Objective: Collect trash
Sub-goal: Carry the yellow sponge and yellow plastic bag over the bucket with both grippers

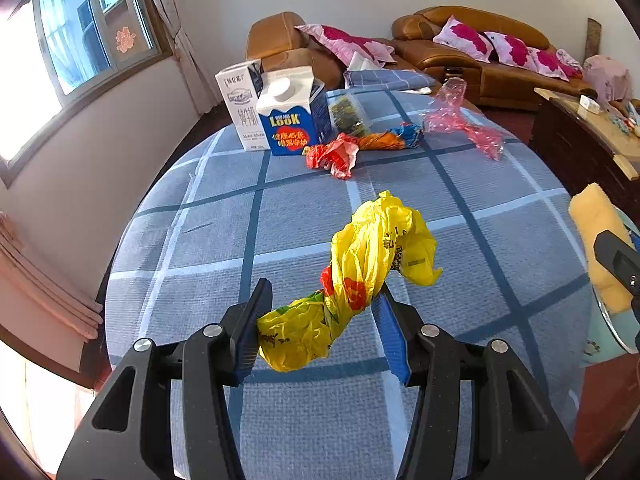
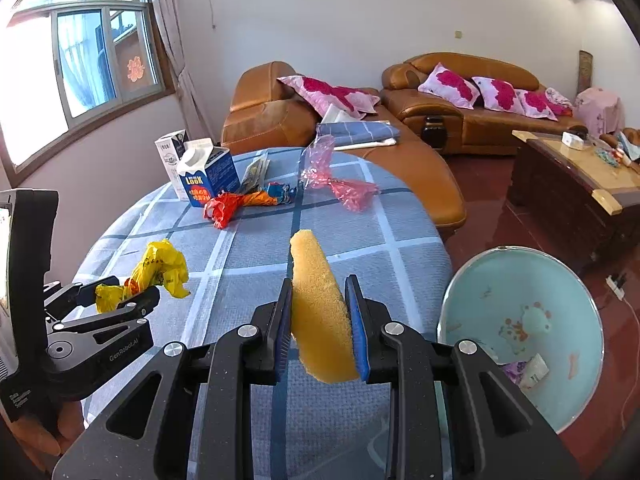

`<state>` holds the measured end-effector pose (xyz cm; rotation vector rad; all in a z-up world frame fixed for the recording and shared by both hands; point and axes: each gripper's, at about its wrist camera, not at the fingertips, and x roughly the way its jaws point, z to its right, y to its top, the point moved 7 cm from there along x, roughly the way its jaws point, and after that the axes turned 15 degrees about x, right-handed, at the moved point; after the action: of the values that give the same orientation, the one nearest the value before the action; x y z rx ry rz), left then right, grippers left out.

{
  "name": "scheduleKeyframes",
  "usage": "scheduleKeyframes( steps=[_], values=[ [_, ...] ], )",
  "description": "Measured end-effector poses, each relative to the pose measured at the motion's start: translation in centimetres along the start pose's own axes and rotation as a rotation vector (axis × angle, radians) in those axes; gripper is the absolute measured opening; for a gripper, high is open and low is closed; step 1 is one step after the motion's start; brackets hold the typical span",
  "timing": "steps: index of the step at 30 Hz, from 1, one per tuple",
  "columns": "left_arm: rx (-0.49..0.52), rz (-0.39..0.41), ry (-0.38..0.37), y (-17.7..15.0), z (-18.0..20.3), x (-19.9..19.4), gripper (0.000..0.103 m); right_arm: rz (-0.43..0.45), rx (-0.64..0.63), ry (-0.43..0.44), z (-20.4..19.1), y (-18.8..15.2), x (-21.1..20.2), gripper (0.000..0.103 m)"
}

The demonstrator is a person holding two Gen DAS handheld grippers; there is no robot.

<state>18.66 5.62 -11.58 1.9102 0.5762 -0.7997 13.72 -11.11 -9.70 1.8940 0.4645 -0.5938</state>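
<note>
My left gripper [image 1: 324, 316] is shut on a crumpled yellow plastic bag [image 1: 360, 276] and holds it above the blue checked table [image 1: 208, 216]; it also shows in the right wrist view [image 2: 124, 296] with the bag [image 2: 160, 268]. My right gripper [image 2: 318, 308] is shut on a yellow sponge [image 2: 316, 308], held above the table's near edge [image 2: 248, 248]. A light blue basin [image 2: 520, 292] with some scraps in it sits to the right, below table level.
At the table's far side stand a blue milk carton [image 1: 292, 120] and a white carton [image 1: 240, 100], with a red wrapper [image 1: 334, 154], an orange and blue wrapper [image 1: 392, 138] and a pink plastic bag [image 1: 460, 116]. Brown sofas [image 2: 460, 112] and a wooden coffee table [image 2: 576, 176] stand beyond.
</note>
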Motion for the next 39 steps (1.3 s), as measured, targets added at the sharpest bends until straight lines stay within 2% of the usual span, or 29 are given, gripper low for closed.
scheduleKeyframes(
  steps=[21, 39],
  values=[
    [0.019, 0.074, 0.0, 0.7, 2.7, -4.7, 0.051, 0.038, 0.044, -0.019, 3.2, -0.9, -3.3, 0.027],
    [0.07, 0.106, -0.031, 1.7, 6.5, -6.3, 0.051, 0.066, 0.103, -0.056, 6.8, -0.9, -5.1, 0.027]
  ],
)
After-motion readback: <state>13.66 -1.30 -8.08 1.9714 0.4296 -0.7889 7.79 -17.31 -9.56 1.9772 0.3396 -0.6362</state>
